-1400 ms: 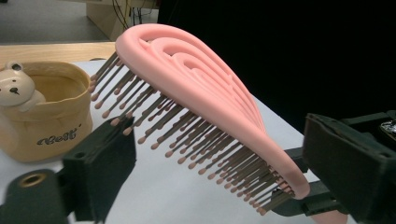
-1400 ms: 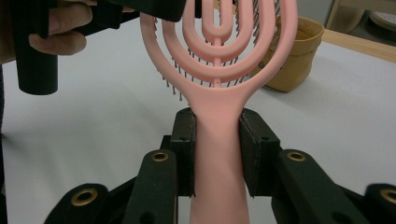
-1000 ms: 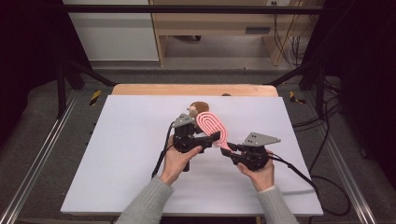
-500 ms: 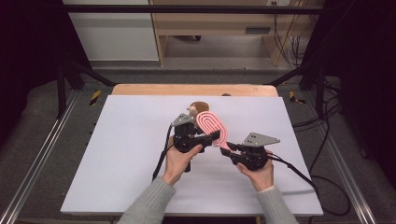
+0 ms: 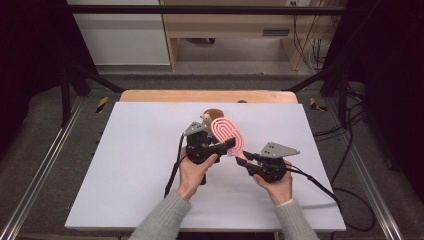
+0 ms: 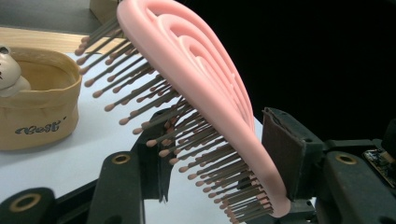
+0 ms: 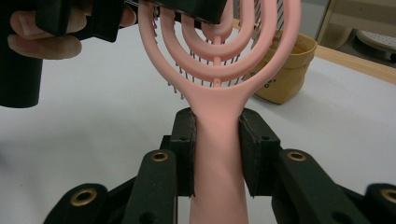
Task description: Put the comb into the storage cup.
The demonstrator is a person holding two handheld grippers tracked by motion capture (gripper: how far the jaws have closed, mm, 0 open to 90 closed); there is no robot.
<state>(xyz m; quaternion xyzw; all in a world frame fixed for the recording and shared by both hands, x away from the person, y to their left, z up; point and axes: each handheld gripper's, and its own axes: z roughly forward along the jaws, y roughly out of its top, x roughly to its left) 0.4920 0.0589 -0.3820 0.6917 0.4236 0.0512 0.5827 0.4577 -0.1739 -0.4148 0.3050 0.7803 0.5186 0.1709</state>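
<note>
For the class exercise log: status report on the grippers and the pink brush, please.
Right gripper shut on pink hairbrush handle. Left gripper jaws just closing around brush head, pads not yet pressing. Tan pouch behind, apart.

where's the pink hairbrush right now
In the high view the pink hairbrush is held above the middle of the white table, its handle clamped in the right tool, just in front of the tan fabric basket.
</note>
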